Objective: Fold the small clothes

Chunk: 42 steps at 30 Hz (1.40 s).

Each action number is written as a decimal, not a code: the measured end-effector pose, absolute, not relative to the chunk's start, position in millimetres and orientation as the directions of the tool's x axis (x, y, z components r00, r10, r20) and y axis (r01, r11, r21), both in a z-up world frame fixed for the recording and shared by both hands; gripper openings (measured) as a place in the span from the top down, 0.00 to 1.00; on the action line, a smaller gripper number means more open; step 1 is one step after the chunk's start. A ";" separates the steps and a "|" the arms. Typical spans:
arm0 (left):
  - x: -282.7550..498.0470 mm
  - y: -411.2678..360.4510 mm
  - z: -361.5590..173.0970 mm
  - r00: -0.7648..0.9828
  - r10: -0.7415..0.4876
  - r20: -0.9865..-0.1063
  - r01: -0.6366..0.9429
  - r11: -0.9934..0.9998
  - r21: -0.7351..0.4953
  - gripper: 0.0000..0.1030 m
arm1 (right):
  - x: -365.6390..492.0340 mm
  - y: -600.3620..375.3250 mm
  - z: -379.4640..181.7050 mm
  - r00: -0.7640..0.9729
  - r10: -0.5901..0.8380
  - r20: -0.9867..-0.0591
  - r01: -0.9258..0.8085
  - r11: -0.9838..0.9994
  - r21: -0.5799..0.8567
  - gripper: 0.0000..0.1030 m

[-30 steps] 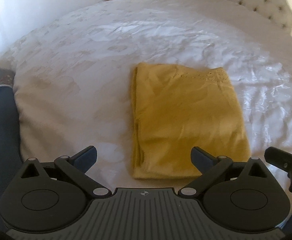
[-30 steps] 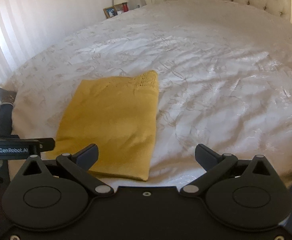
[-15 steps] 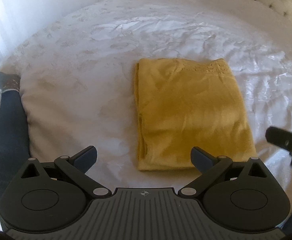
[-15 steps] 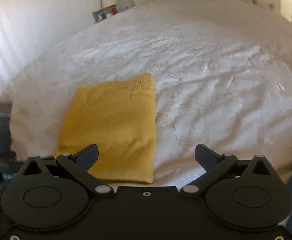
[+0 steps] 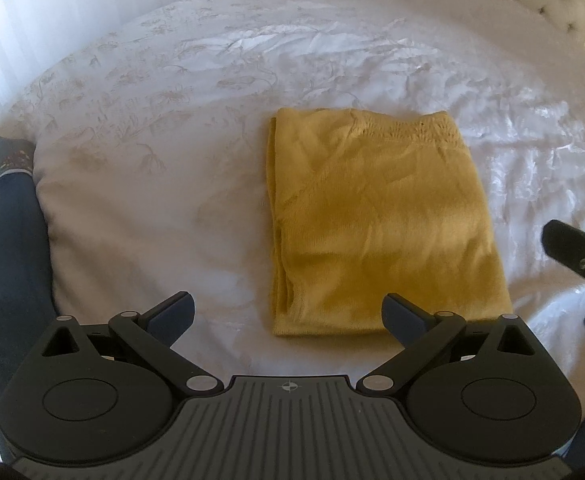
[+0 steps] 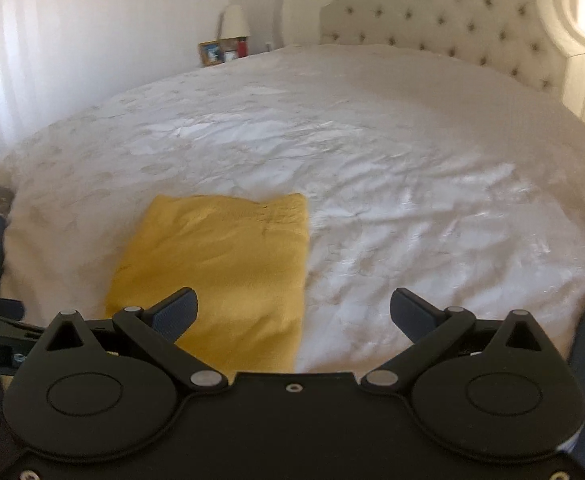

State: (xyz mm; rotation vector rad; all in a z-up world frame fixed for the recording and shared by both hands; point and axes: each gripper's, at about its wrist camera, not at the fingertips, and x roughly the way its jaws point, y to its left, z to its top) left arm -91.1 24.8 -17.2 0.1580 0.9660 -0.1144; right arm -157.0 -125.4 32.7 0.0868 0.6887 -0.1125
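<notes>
White embroidered bedspread (image 5: 196,128) fills both views. Left gripper (image 5: 288,314) and right gripper (image 6: 292,314) hover released, holding nothing. Just ahead lies the folded mustard-yellow knit garment (image 5: 376,224), long axis running away from them, nearer the left gripper; right sees it offset leftward.

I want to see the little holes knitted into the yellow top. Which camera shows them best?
The left wrist view: the yellow top is sharp there, and its holey pattern runs along the far edge. In the right wrist view the same top is blurry and partly hidden behind the tool.
</notes>
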 end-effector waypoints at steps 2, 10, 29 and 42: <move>-91.1 25.9 -18.0 0.557 -0.033 -0.830 0.171 0.982 0.076 0.02 | -154.4 -125.4 30.2 0.757 -0.038 -0.652 0.114 0.991 0.074 0.01; -87.7 27.3 -23.2 0.537 -0.017 -0.844 0.164 0.983 0.085 0.02 | -149.1 -127.3 19.2 0.713 -0.010 -0.701 0.123 0.986 0.111 0.01; -79.1 31.8 -30.5 0.509 0.005 -0.861 0.154 0.983 0.097 0.02 | -149.7 -134.4 4.0 0.656 0.009 -0.755 0.159 0.976 0.149 0.01; -78.4 32.5 -33.7 0.485 -0.007 -0.875 0.160 0.984 0.081 0.02 | -148.6 -130.5 4.1 0.652 0.020 -0.758 0.147 0.978 0.152 0.01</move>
